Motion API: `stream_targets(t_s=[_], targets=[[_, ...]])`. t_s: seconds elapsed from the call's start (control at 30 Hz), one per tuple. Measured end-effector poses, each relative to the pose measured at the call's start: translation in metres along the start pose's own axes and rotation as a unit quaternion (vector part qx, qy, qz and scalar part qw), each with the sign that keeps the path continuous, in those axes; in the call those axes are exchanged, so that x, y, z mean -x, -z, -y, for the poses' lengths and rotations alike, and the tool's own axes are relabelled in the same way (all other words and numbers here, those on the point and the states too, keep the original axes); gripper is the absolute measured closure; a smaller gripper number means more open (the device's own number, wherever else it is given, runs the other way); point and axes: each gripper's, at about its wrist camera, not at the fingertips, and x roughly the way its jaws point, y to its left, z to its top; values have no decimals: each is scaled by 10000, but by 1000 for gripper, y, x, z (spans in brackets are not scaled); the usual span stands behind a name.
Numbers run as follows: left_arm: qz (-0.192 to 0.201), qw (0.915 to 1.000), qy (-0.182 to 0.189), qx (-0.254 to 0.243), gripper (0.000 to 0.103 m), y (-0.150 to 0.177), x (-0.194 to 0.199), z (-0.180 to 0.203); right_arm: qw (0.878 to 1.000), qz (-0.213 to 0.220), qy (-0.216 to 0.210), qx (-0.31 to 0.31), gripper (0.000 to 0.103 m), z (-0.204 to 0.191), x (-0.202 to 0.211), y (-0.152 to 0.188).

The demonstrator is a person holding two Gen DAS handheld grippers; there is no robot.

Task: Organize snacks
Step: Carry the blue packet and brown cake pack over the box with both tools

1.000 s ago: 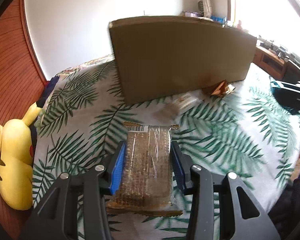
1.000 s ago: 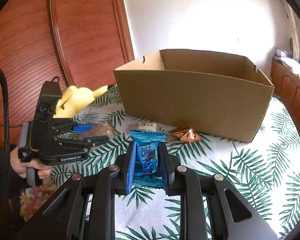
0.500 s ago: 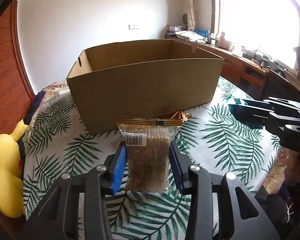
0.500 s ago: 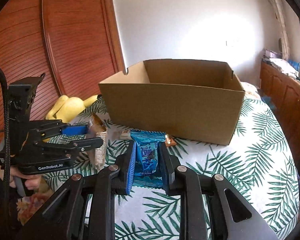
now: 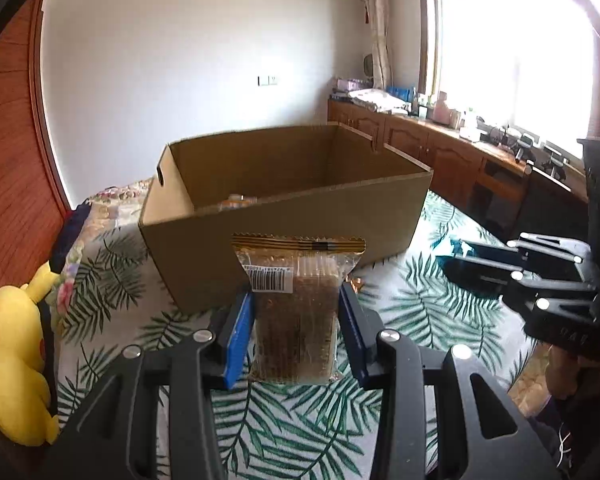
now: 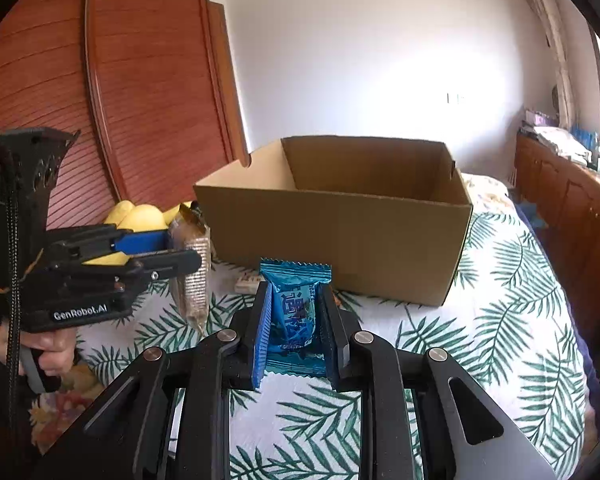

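Both snack packs lifted clear of bedspread, box now ahead + below, drop-in looks next.

L wrist view: my left gripper (image 5: 296,332) clamped on the clear-wrapped brown cracker pack w/ gold crimped top (image 5: 296,312); a sec ago it lay low over the palm-leaf bedspread (image 5: 412,304), now it's up facing the open brown cardboard box (image 5: 284,216), inside visible, some snack already in there. Pack's long axis runs along fingers, crimped end fwd toward box.
R wrist view: my right gripper (image 6: 294,320) shut tight on the shiny blue foil candy pack (image 6: 296,308), barely moved, box closer. Long axis along fingers, serrated end fwd/up. Cracker pack seen edge-on at left, hanging upright.
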Motion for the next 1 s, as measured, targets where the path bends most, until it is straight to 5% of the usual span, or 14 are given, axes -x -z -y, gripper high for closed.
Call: stream_targets(t_s=[1.0], targets=[[612, 9981, -38, 114, 63, -111, -39, -41, 9973, 106, 291, 666, 82, 29, -56, -86]])
